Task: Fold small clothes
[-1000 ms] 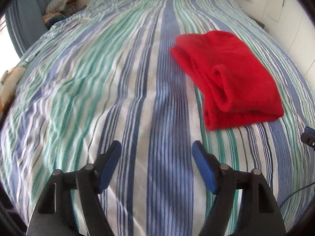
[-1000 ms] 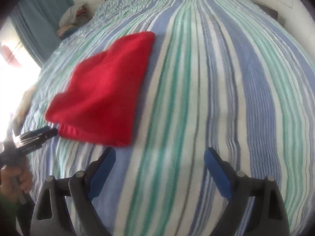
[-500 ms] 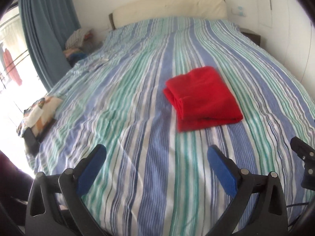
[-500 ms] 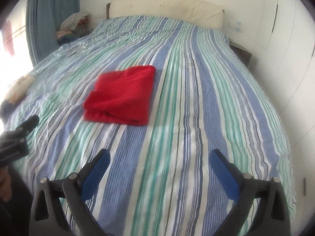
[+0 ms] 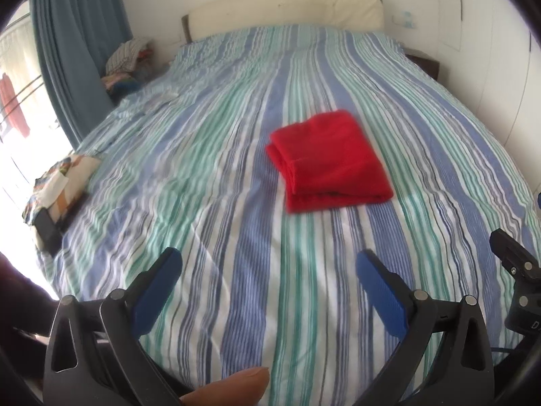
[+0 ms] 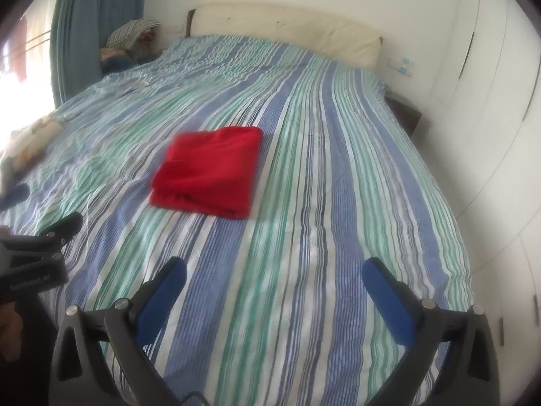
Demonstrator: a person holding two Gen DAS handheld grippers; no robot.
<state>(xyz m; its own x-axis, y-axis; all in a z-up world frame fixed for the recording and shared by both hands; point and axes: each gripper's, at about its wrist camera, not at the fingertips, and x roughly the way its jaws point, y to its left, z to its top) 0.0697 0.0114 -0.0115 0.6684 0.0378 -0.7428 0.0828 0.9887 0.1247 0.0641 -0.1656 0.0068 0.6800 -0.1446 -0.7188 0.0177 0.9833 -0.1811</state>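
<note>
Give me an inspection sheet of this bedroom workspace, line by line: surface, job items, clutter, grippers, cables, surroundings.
Surface: bed with blue, green and white striped cover, lightly wrinkled.
Job's things: one red fabric garment, folded into a rectangular stack, lying mid-bed, apart from both grippers.
Clutter: patterned cushion at the bed's left edge; heap of clothes by the headboard corner.
Grippers: left gripper open, empty; right gripper open, empty, both above the near end of the bed.
Cables: a thin dark cable under the right gripper.
Surroundings: cream padded headboard, blue curtain, white wardrobe doors.
</note>
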